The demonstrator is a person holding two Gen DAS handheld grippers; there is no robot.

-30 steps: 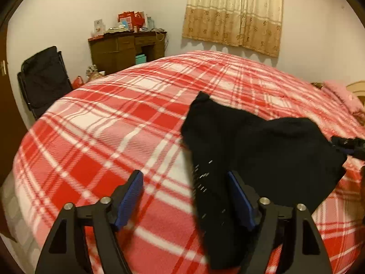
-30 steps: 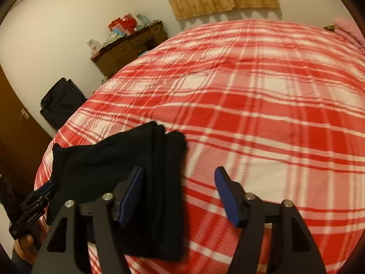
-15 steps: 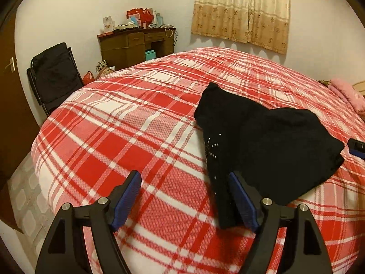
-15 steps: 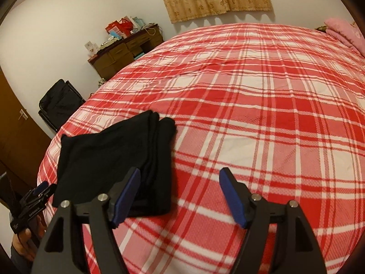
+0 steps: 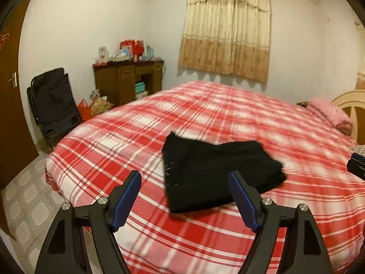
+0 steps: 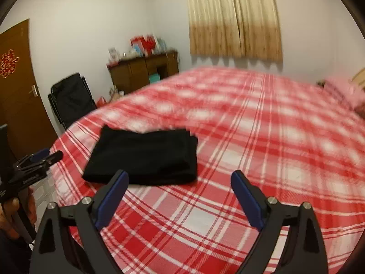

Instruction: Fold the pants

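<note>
Black pants [image 5: 219, 171] lie folded into a thick rectangle on the red plaid bed [image 5: 285, 127], near its foot-end corner. In the right wrist view the same pants [image 6: 143, 157] lie left of centre. My left gripper [image 5: 184, 182] stands open above the bed, just short of the pants' near edge, with nothing between its blue pads. My right gripper [image 6: 179, 182] hangs over bare plaid to the right of the pants; its jaws are opening and hold nothing. The left gripper [image 6: 43, 157] also shows at the left edge, held by a hand [image 6: 13, 210].
A brown desk [image 5: 127, 82] with clutter stands against the far wall beside a black folding chair [image 5: 54, 105]. A brown door [image 6: 18, 86] is at the left. Beige curtains [image 5: 225, 29] hang behind the bed. A pink pillow [image 5: 328, 111] lies at the right. Tiled floor [image 5: 25, 196] shows left of the bed.
Both grippers have pulled back and up from the pants, so more of the room shows. The right jaws have spread wider. The folded pants stay flat on the bed.
</note>
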